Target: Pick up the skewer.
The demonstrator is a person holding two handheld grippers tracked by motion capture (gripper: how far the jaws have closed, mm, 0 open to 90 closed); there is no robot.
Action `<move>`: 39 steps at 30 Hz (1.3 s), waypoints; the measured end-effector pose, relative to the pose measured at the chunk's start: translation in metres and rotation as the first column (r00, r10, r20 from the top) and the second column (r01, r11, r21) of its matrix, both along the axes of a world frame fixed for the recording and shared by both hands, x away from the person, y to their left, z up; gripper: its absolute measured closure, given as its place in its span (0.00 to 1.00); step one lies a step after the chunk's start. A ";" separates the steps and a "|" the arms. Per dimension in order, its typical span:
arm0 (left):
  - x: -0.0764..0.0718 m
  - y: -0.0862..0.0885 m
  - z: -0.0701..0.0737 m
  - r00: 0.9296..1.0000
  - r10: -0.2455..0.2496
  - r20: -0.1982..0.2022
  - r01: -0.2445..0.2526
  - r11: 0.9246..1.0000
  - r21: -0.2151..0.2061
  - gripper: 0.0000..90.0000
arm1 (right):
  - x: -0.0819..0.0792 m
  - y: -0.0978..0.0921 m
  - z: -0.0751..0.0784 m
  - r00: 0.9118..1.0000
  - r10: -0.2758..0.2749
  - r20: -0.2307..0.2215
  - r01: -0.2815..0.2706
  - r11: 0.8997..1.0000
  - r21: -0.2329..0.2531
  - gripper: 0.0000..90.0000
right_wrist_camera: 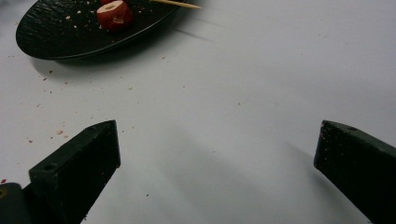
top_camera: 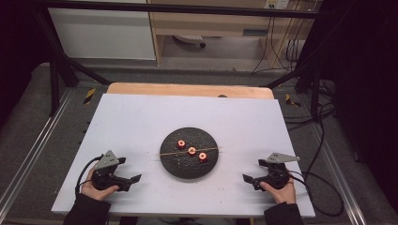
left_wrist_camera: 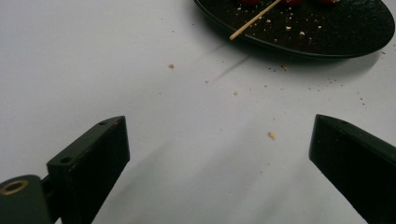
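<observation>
Fingers of the left gripper (top_camera: pixel 130 169) and right gripper (top_camera: pixel 251 170) are gaping wide, gripping nothing, flanking the round, rough black plate (top_camera: pixel 174 164).

The left hand-held gripper (left_wrist_camera: pixel 219 158) hovers over the white counter (left_wrist_camera: pixel 116 60) with its two black jaws spread wide, nothing between them. Beyond them lies the black plate (left_wrist_camera: pixel 327 37), a wooden skewer (left_wrist_camera: pixel 254 19) jutting over its near rim; crumbs dot the counter near the plate.
</observation>
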State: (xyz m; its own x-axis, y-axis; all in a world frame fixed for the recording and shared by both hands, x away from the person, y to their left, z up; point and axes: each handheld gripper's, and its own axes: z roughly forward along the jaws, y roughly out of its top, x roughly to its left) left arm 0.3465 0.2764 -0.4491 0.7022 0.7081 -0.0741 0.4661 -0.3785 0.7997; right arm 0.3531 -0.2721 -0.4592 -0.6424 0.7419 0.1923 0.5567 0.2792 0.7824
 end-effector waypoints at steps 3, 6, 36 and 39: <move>0.000 -0.001 0.001 1.000 0.004 -0.002 -0.004 1.000 0.002 0.05 | 0.000 0.000 0.000 1.000 -0.002 -0.003 0.002 1.000 0.007 0.01; 0.000 -0.002 0.001 1.000 0.005 -0.004 -0.005 1.000 0.001 0.06 | 0.000 0.000 0.001 1.000 -0.003 -0.002 0.003 1.000 0.009 0.01; 0.004 -0.019 0.019 1.000 0.010 -0.015 -0.010 1.000 0.006 0.23 | 0.000 0.000 0.001 1.000 -0.007 0.000 0.007 1.000 0.017 0.01; 0.006 -0.024 0.022 1.000 0.002 -0.015 -0.002 1.000 0.004 0.27 | 0.000 0.000 0.001 1.000 -0.006 -0.001 0.006 1.000 0.017 0.01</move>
